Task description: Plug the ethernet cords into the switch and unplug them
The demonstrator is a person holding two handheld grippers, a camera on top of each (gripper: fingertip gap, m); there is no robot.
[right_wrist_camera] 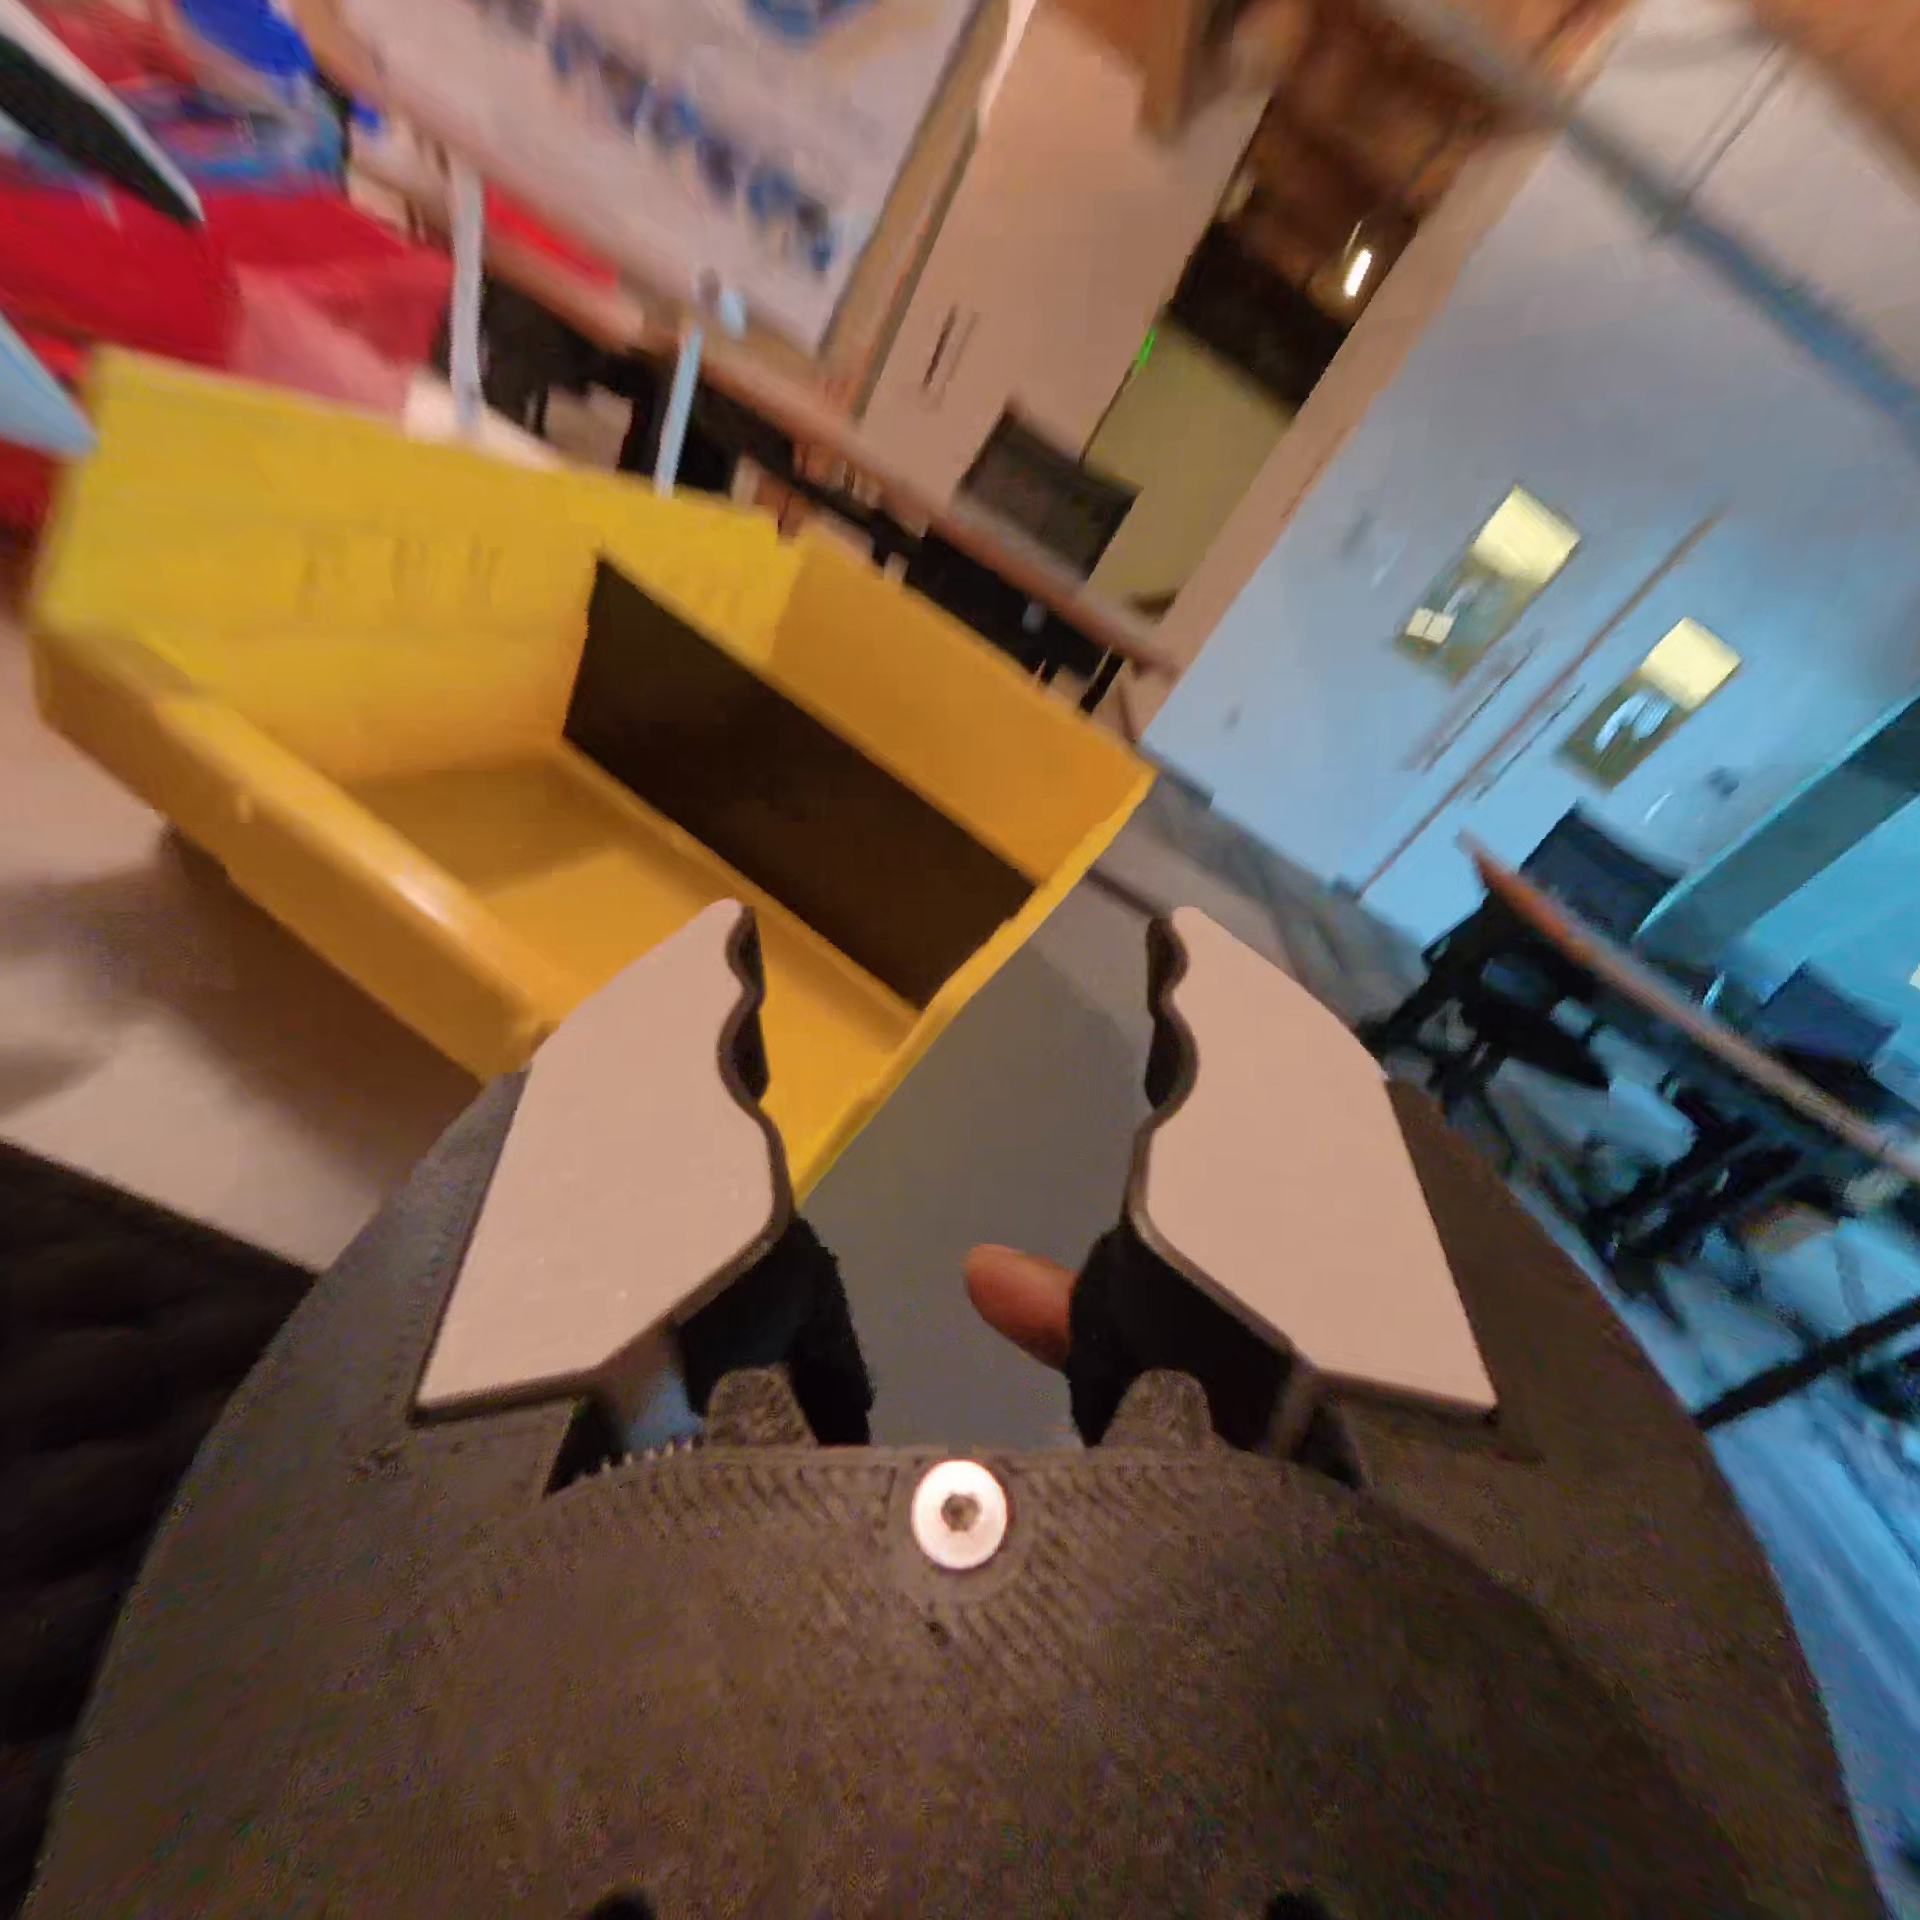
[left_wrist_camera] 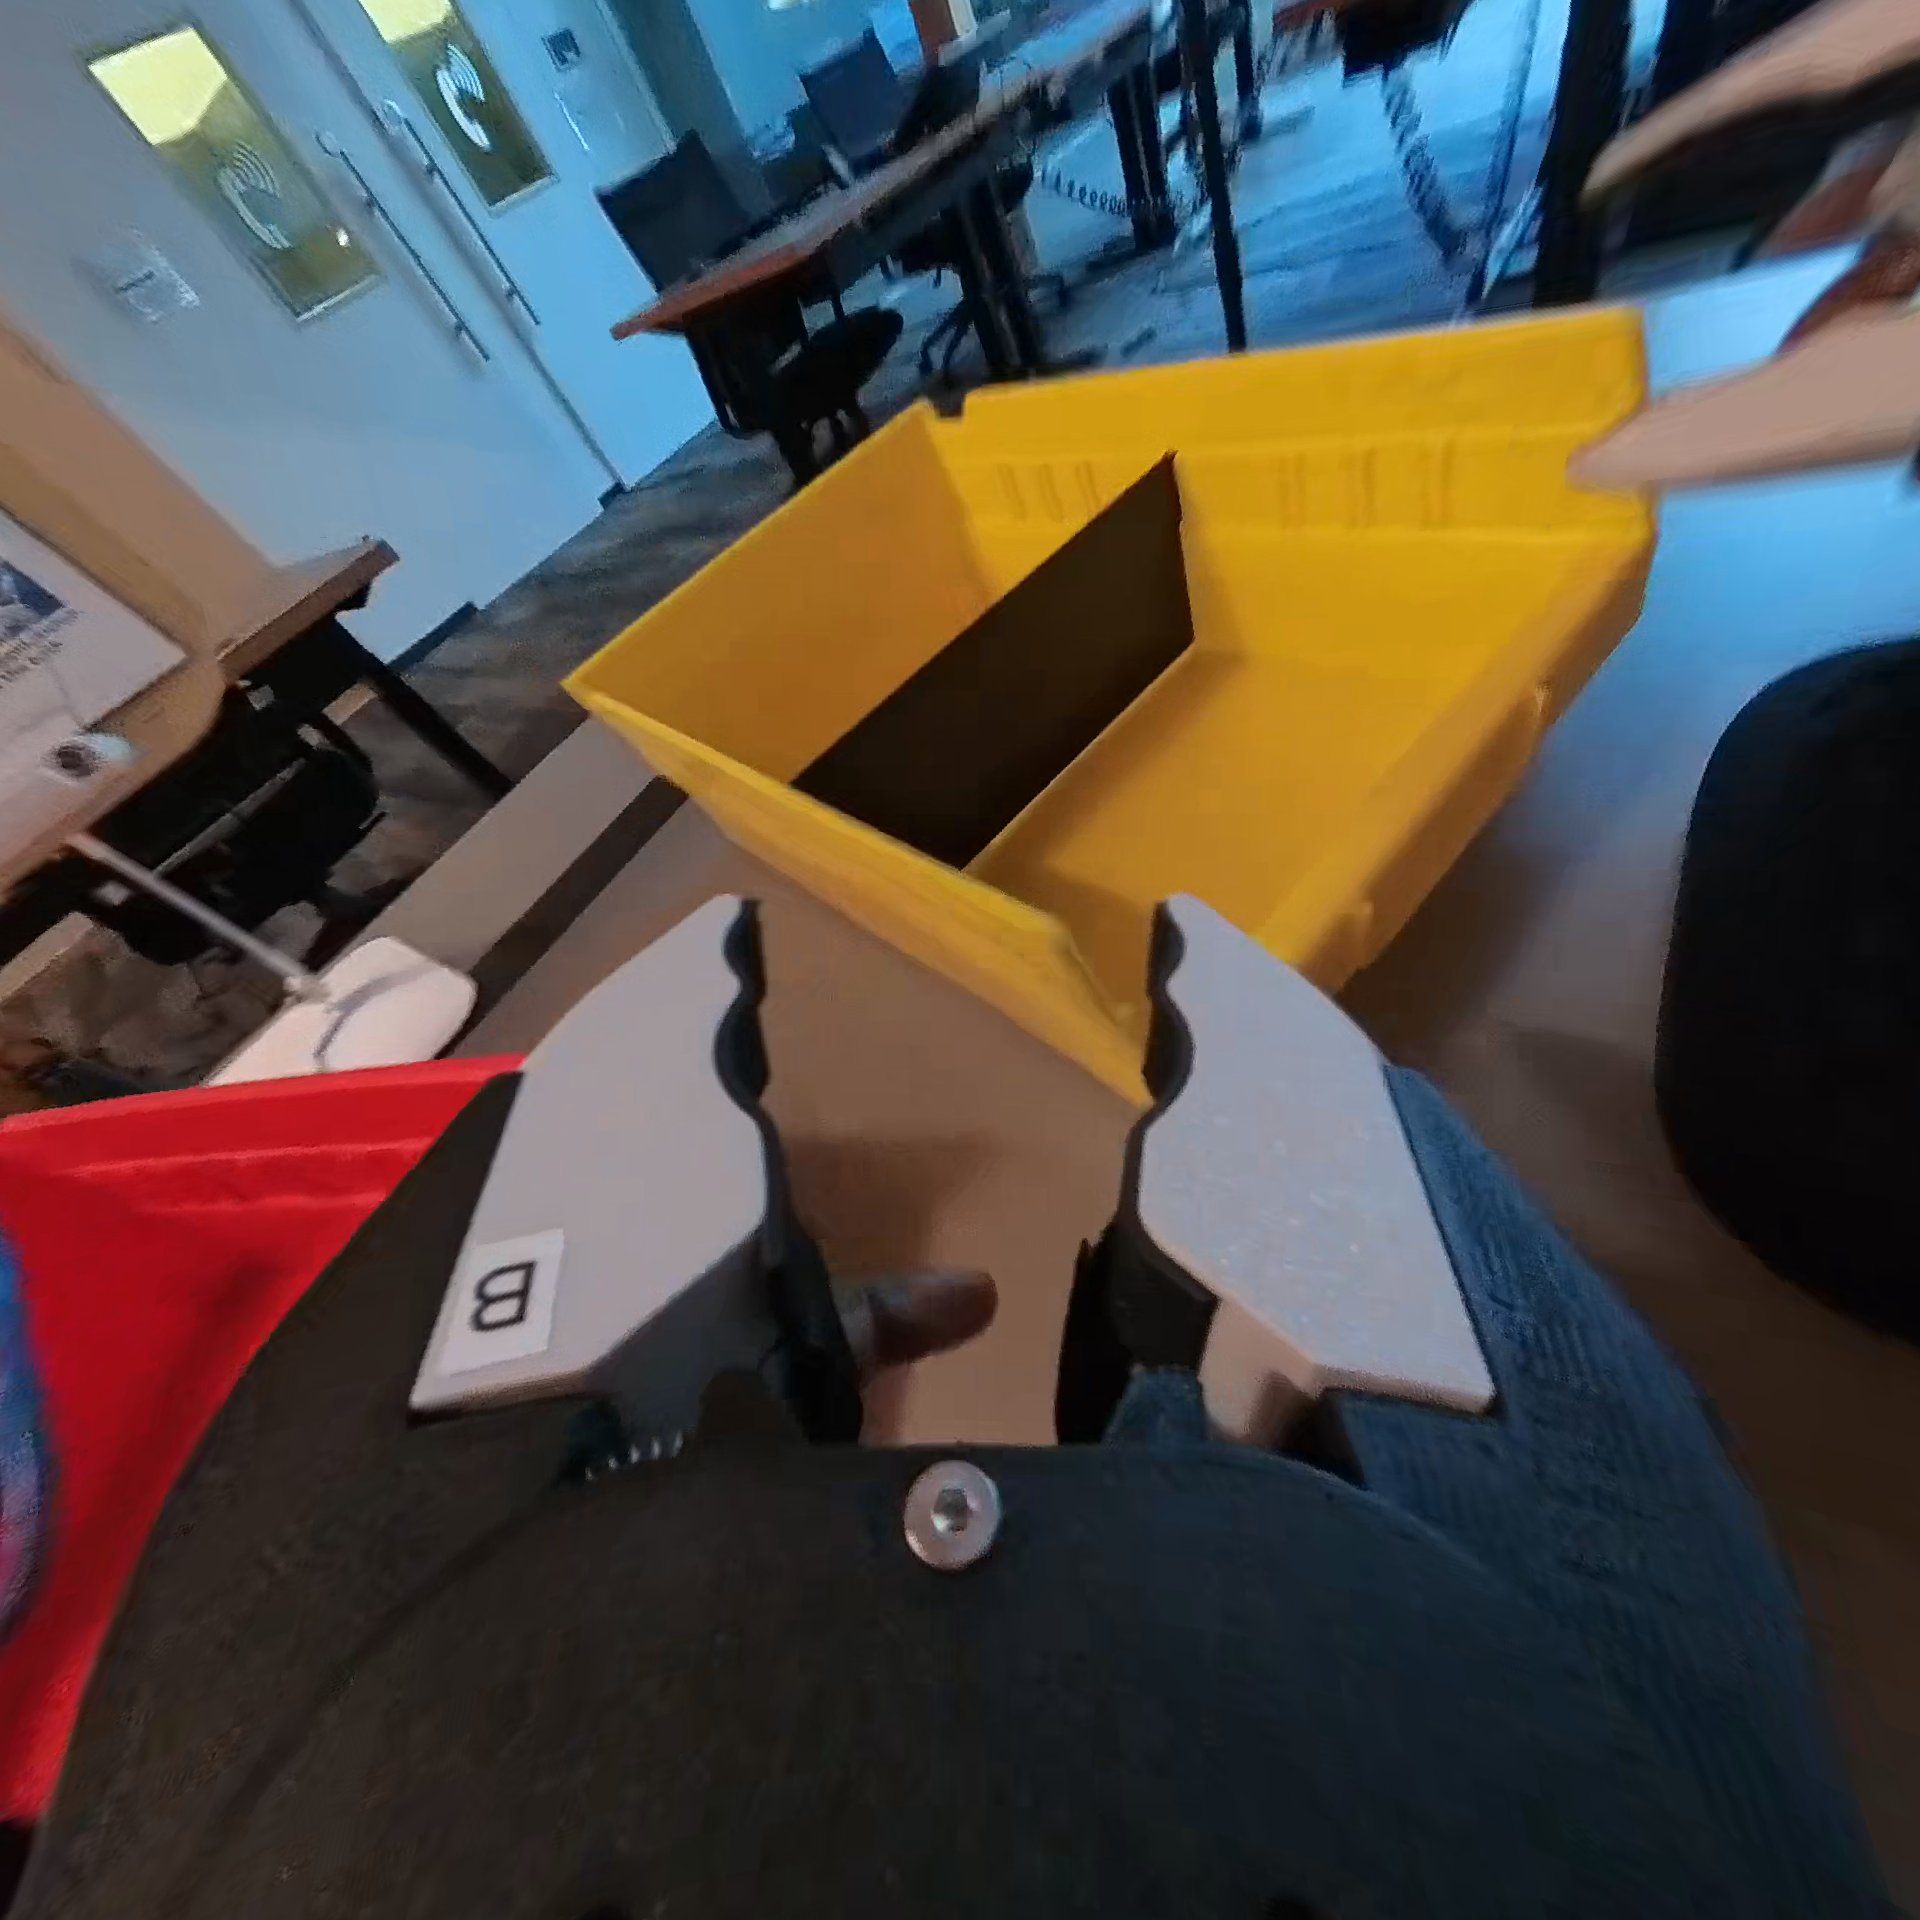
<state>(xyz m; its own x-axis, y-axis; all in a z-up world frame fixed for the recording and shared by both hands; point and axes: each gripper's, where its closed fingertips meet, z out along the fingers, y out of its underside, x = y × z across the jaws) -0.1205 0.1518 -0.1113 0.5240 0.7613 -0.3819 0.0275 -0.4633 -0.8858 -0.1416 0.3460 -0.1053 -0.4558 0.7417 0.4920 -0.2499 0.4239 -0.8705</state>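
Observation:
No ethernet cords or switch show in either view. A yellow plastic bin [left_wrist_camera: 1299,665] with a black divider panel [left_wrist_camera: 1018,707] stands on the table; it also shows in the right wrist view [right_wrist_camera: 343,665], where the divider [right_wrist_camera: 790,800] is seen too. My left gripper [left_wrist_camera: 956,925] is open and empty, just short of the bin's near corner. My right gripper [right_wrist_camera: 956,925] is open and empty, over the bin's near right corner. The other gripper's pale fingers [left_wrist_camera: 1745,447] show at the bin's far right rim in the left wrist view.
A red object [left_wrist_camera: 156,1299] lies at the left and a dark rounded object [left_wrist_camera: 1808,987] at the right of the table. The table edge [left_wrist_camera: 582,862] runs close to the bin's left. Desks [left_wrist_camera: 831,239] and chairs stand beyond. The right view is blurred.

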